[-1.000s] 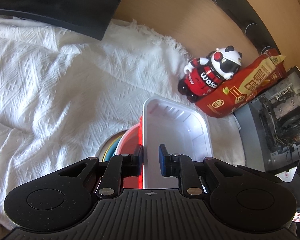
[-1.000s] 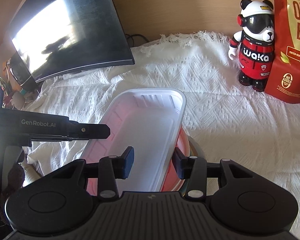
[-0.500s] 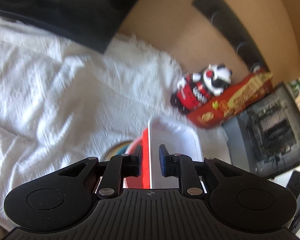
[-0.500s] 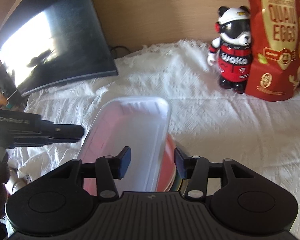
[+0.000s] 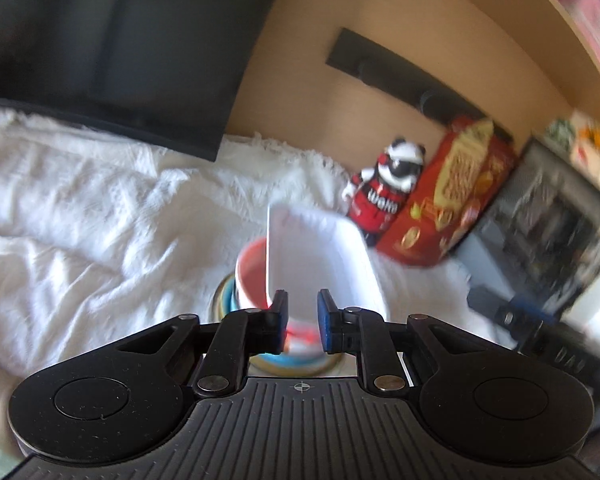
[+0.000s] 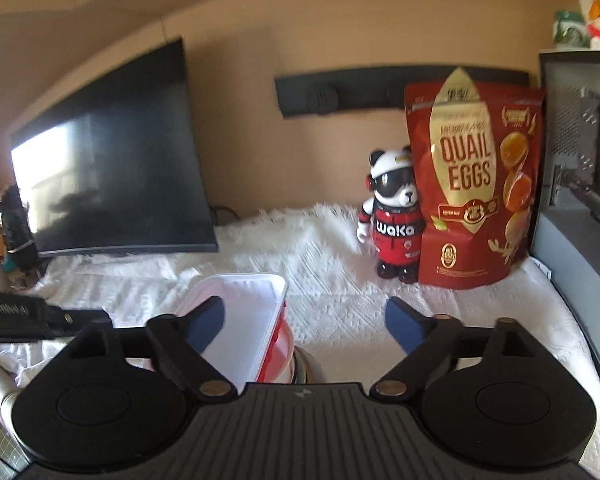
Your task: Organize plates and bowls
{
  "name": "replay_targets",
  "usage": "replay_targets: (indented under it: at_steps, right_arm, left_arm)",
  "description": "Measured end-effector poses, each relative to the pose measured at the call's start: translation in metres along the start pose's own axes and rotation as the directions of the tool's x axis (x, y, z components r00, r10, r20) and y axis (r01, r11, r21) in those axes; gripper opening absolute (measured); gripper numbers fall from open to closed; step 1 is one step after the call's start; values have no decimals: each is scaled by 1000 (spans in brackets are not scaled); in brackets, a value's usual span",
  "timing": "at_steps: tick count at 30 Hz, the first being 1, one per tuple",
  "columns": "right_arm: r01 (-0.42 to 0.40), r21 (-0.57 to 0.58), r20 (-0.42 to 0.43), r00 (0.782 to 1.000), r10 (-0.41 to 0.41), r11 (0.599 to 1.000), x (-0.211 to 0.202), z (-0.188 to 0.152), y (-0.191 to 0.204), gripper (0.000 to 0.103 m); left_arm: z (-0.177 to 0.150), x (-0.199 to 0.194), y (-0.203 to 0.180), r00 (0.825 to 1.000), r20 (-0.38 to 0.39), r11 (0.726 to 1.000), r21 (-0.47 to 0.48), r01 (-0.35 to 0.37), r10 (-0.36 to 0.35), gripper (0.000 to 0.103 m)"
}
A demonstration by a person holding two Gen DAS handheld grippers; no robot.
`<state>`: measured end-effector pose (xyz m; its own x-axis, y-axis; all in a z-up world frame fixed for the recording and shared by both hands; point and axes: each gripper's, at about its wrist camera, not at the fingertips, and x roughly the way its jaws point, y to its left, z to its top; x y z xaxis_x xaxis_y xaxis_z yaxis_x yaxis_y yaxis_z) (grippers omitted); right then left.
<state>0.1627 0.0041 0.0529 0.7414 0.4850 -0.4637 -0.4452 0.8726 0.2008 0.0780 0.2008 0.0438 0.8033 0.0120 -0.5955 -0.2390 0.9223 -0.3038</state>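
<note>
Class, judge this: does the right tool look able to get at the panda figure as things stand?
Probably yes: the right tool stands open, nothing between its jaws, and only bare white cloth lies between it and the panda figure.

White rect tray tilted atop red bowl, stacked on plates.

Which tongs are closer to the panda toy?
Hard to tell. Neither is close. The left tongs are shut near the white tray, the panda toy beyond it. The right tongs, just opened, are empty; the toy stands ahead, slightly right.
</note>
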Motion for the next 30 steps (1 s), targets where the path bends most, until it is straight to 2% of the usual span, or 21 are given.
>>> replay_targets:
  at_steps: [2, 4, 7, 10, 13, 15, 16, 21, 26, 30]
  right_arm:
    - [-15, -8, -1, 1000, 15, 1000, -14, -14, 0, 101]
    - [-1, -19, -37, 999, 0, 1000, -26, -27, 3, 101]
    - [1, -21, -96, 995, -3, 1000, -46, -45, 7, 101]
    - [68, -25, -111, 991, -70, 997, -63, -58, 12, 101]
    - [101, -37, -160, 981, -105, 994, -68, -67, 18, 101]
    - [88, -11, -260, 962, -87, 996, -63, -67, 18, 102]
    - [73, 4, -280, 958, -69, 997, -63, -67, 18, 102]
    - [94, -7, -277, 957, -92, 996, -66, -69, 22, 102]
    - [105, -26, -264, 958, -108, 994, -70, -70, 25, 102]
    - [85, -21, -274, 958, -87, 996, -70, -73, 25, 102]
  left_arm:
    - [-23, -10, -16, 1000, -7, 998, 58, -26, 26, 16]
    - [-42, -16, -27, 999, -32, 996, 79, -38, 41, 16]
    - [-61, -23, -34, 999, -51, 995, 98, -14, 19, 16]
    - [-72, -31, -37, 999, -38, 994, 107, 2, 2, 16]
    - [-79, -38, -49, 995, -27, 982, 168, -91, 97, 16]
    - [-84, -43, -55, 991, -13, 969, 209, -130, 135, 16]
    - [-86, -44, -55, 989, -8, 967, 214, -140, 145, 16]
    - [-84, -44, -50, 990, -59, 978, 174, -114, 126, 16]
    - [-85, -48, -52, 989, -58, 976, 180, -122, 134, 16]
    - [-87, -48, -53, 988, -68, 975, 181, -128, 142, 16]
